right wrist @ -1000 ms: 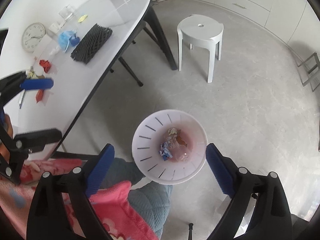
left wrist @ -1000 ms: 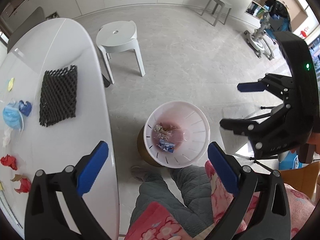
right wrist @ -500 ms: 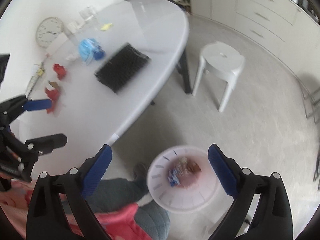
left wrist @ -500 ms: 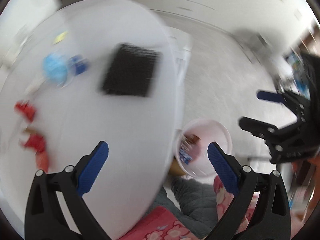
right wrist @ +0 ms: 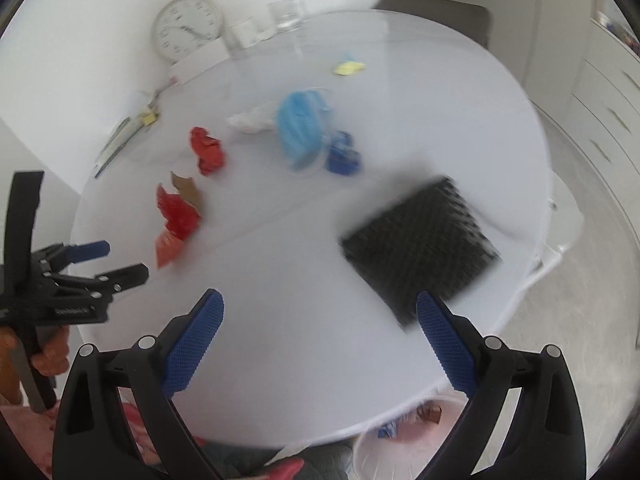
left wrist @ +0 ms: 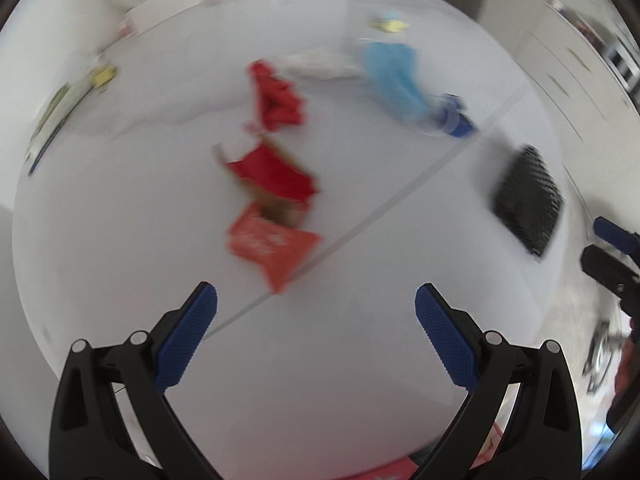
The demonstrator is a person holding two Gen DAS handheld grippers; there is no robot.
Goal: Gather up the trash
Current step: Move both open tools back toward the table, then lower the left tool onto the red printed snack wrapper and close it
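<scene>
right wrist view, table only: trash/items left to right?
Torn red wrapper → crumpled red wrapper → white tissue → blue face mask → dark blue scrap → black mesh mat. Yellow scrap left out: farther back, overlapping the dark blue scrap's position.

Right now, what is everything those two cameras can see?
Table: one, white, round.
Red wrappers: two, crumpled, left part of table.
Face mask: one, light blue, middle.
Blue scrap: one, beside mask.
White tissue: one, left of mask.
Yellow scrap: one, far side.
Black mesh pad: one, right side.
Clock: one, white, against wall.
Glasses: clear, count unclear, far edge.
Bin: one, whitish, below table edge, trash inside.
Left gripper: open, empty.
Right gripper: open, empty.
</scene>
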